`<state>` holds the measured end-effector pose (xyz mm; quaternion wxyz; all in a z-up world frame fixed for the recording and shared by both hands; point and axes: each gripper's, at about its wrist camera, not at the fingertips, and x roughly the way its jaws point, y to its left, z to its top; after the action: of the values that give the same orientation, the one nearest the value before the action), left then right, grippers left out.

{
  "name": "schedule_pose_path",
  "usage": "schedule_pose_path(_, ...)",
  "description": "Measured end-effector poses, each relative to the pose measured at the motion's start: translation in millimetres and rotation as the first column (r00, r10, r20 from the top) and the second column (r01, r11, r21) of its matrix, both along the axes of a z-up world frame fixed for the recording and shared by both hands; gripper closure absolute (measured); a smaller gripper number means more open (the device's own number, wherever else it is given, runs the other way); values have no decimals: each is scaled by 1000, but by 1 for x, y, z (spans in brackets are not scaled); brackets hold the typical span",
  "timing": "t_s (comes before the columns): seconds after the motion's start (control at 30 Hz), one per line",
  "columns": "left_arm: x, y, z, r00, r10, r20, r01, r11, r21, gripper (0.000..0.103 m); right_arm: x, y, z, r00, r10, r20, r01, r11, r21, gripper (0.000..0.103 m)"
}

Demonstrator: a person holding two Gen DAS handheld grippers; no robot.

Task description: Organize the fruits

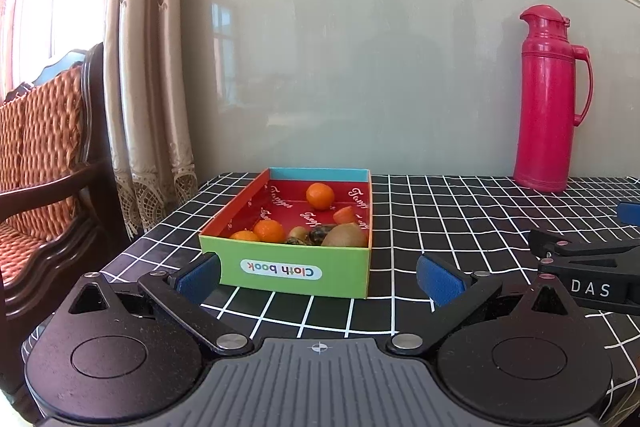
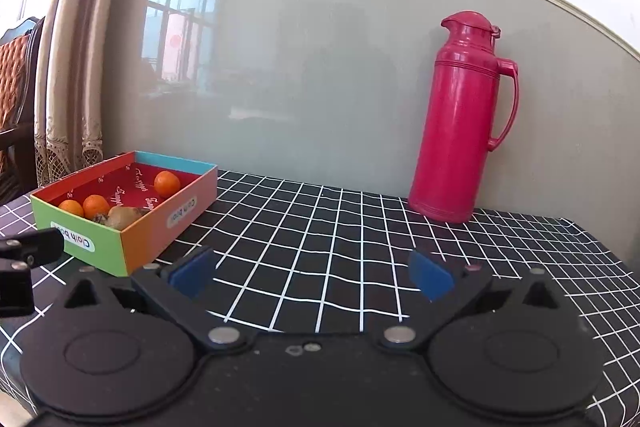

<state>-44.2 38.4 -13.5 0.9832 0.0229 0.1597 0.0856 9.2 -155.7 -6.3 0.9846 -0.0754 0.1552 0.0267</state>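
Blue-padded and spread wide with nothing between its fingers, the black left gripper [image 1: 320, 277] hovers low just short of the green front wall of a shallow multicoloured cardboard box [image 1: 294, 271], where three oranges [image 1: 320, 196], a brown kiwi [image 1: 345, 235] and other fruit lie near the left edge of the black white-gridded tablecloth [image 1: 460, 219]. Seen from the right wrist, the black right gripper [image 2: 312, 273] is likewise wide open and empty above bare cloth, the box off to its left and a tall pink plastic thermos jug [image 2: 460, 123] upright against the pale wall panel [image 2: 320, 67].
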Motion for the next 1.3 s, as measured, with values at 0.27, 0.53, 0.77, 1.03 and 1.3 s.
schedule_pose_path(0.27, 0, -1, 0, 1000, 0, 2, 0, 1000, 1, 0, 2, -4, 1, 1000, -8, -8, 8, 1000, 22, 0)
schedule_pose_path(0.53, 0, 1, 0, 1000, 2, 0, -2, 1000, -2, 0, 4, -6, 0, 1000, -15, -18, 16, 999, 31, 0)
schedule_pose_path(0.77, -1, 1, 0, 1000, -1, 0, 1, 1000, -5, 0, 3, -5, 0, 1000, -16, -20, 17, 999, 31, 0)
schedule_pose_path(1.03, -1, 2, 0, 1000, 1, 1, -1, 1000, -7, 0, 3, -5, 0, 1000, -17, -19, 18, 999, 31, 0)
schedule_pose_path(1.3, -1, 2, 0, 1000, 0, 0, 0, 1000, -7, 0, 3, -5, 0, 1000, -17, -21, 18, 999, 32, 0)
